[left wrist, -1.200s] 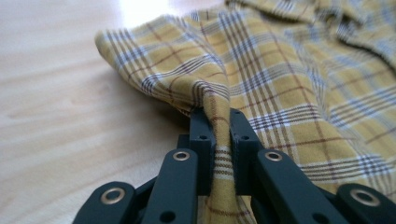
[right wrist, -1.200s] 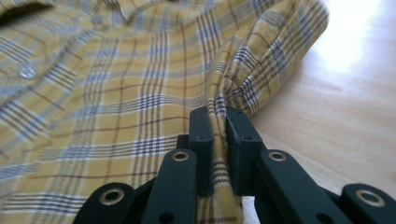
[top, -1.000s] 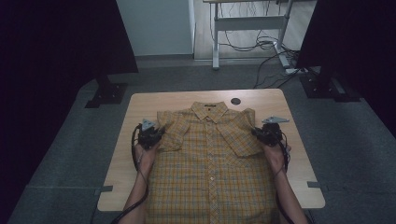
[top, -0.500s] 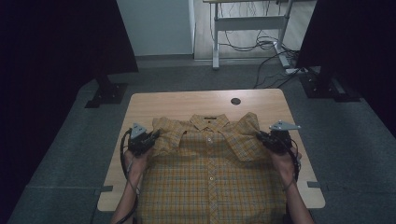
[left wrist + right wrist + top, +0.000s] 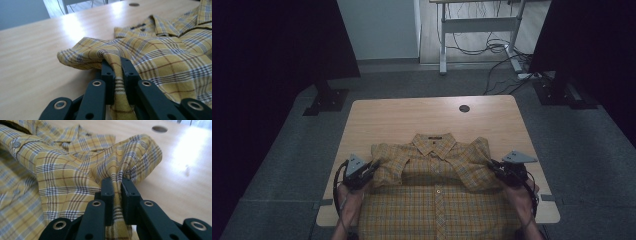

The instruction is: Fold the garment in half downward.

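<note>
Shirt (image 5: 437, 200) fabric, a yellow plaid with grey and brown lines, is spread front-up over the near half of the desk (image 5: 412, 117), with its collar (image 5: 433, 141) pointed toward the far edge and its lower part running off the near edge in the high view. The button placket is seen down the middle. Both short sleeves are folded inward over the chest, so that bunched folds lie at each shoulder.

The left fold is pinched by the left claw (image 5: 371, 168); in the left gripper view a ridge of cloth is seen clamped between the two black jaws, which are pressed together on the fabric (image 5: 117, 82). The right fold is pinched in the same way by the right claw (image 5: 495, 167); in the right gripper view the cloth (image 5: 117, 195) is gripped between the jaws, and a rounded loop of sleeve bulges beyond them. Each claw is held by a hand whose forearm enters from the bottom of the high view, and a grey three-cornered plate is carried on top of each.

Bare wood is left on the far half of the desk, where a round cable hole (image 5: 464, 108) is set. Beyond the desk, grey floor (image 5: 592, 150), dark panels on stands and loose cables under a second table are seen.
</note>
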Tool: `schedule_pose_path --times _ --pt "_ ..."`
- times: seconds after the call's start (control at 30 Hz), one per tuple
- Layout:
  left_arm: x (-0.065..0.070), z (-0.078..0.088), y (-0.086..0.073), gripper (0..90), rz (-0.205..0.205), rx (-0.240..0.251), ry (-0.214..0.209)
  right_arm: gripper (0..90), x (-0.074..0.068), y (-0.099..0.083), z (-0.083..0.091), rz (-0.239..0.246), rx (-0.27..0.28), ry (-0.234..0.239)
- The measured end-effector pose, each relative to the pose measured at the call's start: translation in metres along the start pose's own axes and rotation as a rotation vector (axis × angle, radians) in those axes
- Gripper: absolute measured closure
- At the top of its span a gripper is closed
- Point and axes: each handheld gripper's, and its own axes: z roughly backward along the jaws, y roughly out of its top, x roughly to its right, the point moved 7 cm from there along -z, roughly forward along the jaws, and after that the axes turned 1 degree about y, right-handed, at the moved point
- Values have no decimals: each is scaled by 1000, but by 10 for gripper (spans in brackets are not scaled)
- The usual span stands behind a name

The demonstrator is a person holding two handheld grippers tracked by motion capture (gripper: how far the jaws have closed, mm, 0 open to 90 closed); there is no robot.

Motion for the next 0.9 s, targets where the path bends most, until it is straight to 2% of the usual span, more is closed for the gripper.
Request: schedule_pose_path --times 0.27,0.47,0.57,0.67,0.83,0.9 --pt "17 9 -37 831 -28 -88 -32 812 -15 -36 2 -20 -69 46" --pt "22 2 -59 814 -23 -186 -61 801 -23 -56 1 -15 -134 66" --pt "24 -3 -62 802 -42 -216 -56 801 -25 -63 -5 -10 -168 62" --pt "22 -6 -61 801 -46 -219 -54 802 -25 -66 -12 0 -196 51" --pt "15 -15 -57 797 -6 -222 -66 805 -21 -63 -17 2 -197 40" --pt "11 -20 -55 793 -5 -225 -64 805 -19 -61 -20 -1 -200 34"
